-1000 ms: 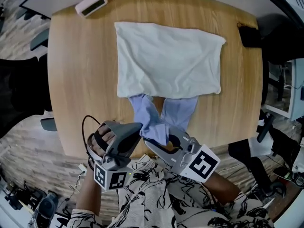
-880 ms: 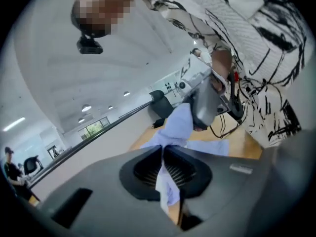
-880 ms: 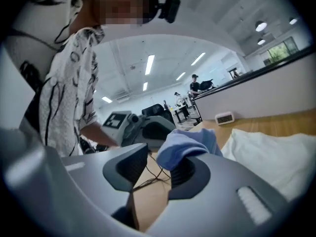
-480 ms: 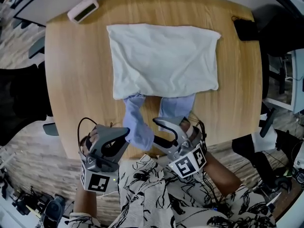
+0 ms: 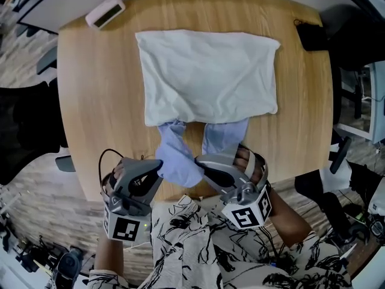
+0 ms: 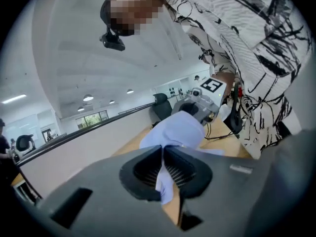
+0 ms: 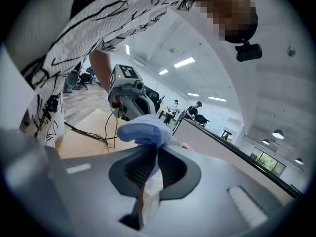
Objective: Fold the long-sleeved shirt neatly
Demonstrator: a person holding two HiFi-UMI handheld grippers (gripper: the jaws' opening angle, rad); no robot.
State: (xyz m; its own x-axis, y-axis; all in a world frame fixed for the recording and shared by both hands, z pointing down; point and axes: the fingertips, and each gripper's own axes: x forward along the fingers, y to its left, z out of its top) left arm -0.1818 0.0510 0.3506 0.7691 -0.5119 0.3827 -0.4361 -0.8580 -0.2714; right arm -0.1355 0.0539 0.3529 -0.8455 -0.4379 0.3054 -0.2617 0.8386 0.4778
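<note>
Shirt-folding looks partly done. The long-sleeved shirt point(image 5: 207, 77) lies in the middle of a wooden table point(image 5: 96, 101). Its body is already spread flat as a pale, almost white rectangle, wider than it is deep, with only soft wrinkles. Two light blue sleeves stick out from under its near edge, toward the person. The left sleeve point(image 5: 171, 143) runs down and gathers into a soft lump by the table's near edge. The right sleeve point(image 5: 224, 138) lies flat beside it and shows less length. What seems left is to bring both sleeves in over the body and then fold the body into a smaller packet.

The left gripper point(image 5: 159, 167) is clenched on the bunched end of the left sleeve. Its own view shows blue cloth pinched between the ribbed pads and hanging out below them. The right gripper point(image 5: 200, 161) faces it from the other side and is clamped on the same blue lump. Its jaws have just been closing on the cloth, and a strip of fabric trails down between the pads. The two tips nearly meet, with the lump between them.

Farther out, a small white box point(image 5: 105, 11) sits at the table's far left edge and a dark object point(image 5: 311, 36) at its far right edge. The person's black-and-white patterned top point(image 5: 198, 245) fills the bottom of the head view.
</note>
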